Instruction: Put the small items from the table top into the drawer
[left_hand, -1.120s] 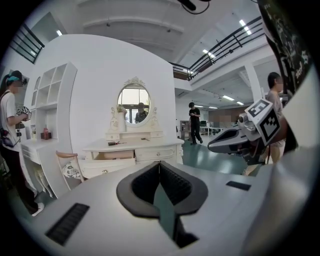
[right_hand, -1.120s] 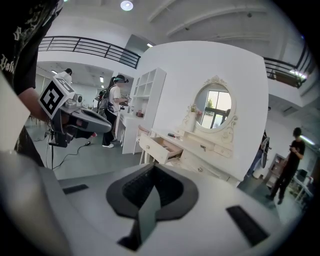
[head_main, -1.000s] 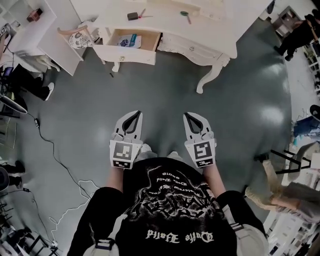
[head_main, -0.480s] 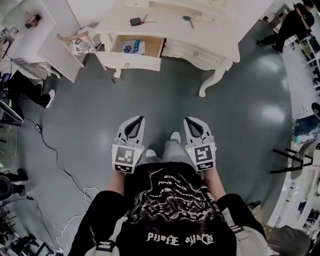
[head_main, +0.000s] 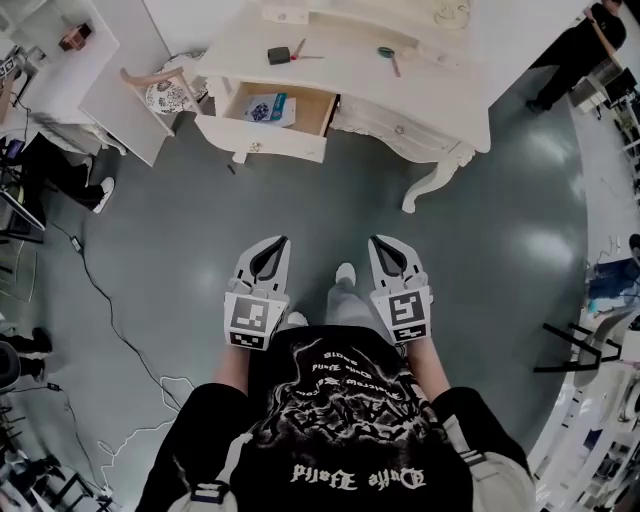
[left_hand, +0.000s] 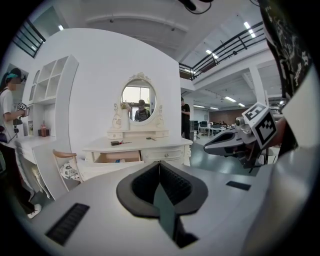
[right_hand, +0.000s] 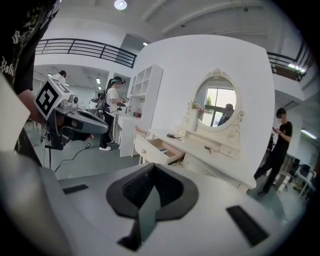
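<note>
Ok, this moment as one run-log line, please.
left gripper: jaws shut, empty | right gripper: jaws shut, empty | drawer: open | table top: small items on it

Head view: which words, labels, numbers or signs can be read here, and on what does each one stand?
On the T-shirt: ornate white lettering, upside down to the camera; I cannot read it with certainty.
On the left gripper and right gripper: square black-and-white markers only, no words.
On the packet in the drawer: print too small to read.
</note>
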